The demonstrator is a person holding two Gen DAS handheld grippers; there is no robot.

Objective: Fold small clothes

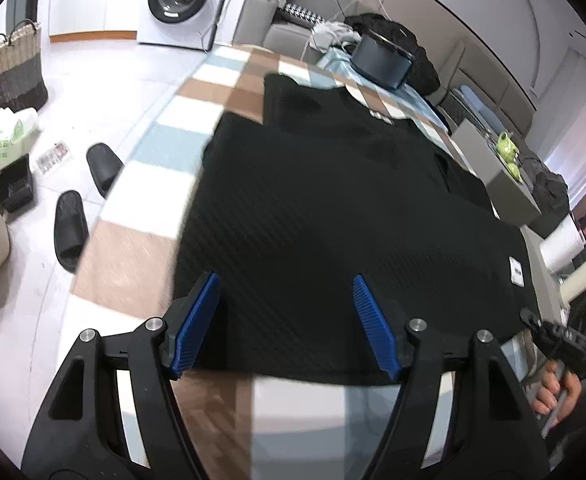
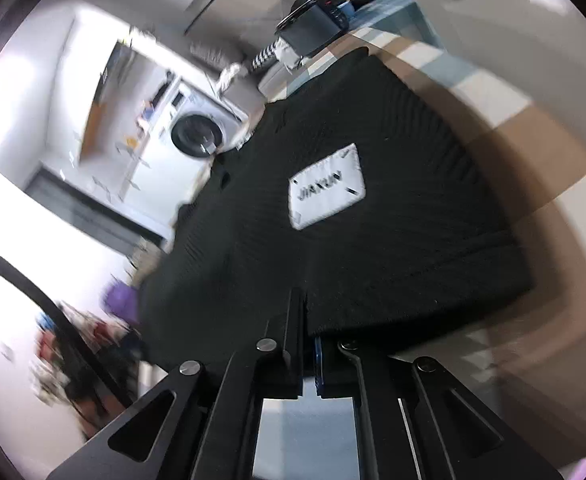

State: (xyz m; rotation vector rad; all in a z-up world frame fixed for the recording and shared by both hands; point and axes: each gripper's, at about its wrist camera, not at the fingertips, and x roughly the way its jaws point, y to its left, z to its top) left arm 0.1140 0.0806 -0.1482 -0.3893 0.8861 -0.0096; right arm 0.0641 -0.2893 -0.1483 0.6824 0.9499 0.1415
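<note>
Checked cloth in brown, white and pale blue is covering the desk (image 1: 141,240), and a black ribbed garment (image 1: 333,220) is lying spread across it, reaching from the near edge toward a dark pot (image 1: 381,60) at the far end. A washing machine (image 1: 185,0), a woven basket (image 1: 15,68) and a pair of black slippers (image 1: 81,200) are occupying the tiled floor beyond the desk's left edge.

The left tool (image 1: 285,320) is hovering above the garment's near hem with its blue pads (image 1: 197,320) spread wide and gripping nothing. The right tool (image 2: 307,320) is showing its fingers pressed together on the black fabric at the near edge, just below the white sewn label (image 2: 327,186); it is judged to be pinching that hem, though blur is softening the contact line. The person's right hand (image 1: 557,396) is visible at the garment's near right corner in the left wrist view.

The step in hand is judged to be taking the near hem in both tools for a fold toward the far end. Doing it well is calling for the left tool to be lowering onto the hem at the left corner, closing on a single layer, and matching the height of the right pinch, so that the lifted edge is staying straight and the ribbing is not skewing.
</note>
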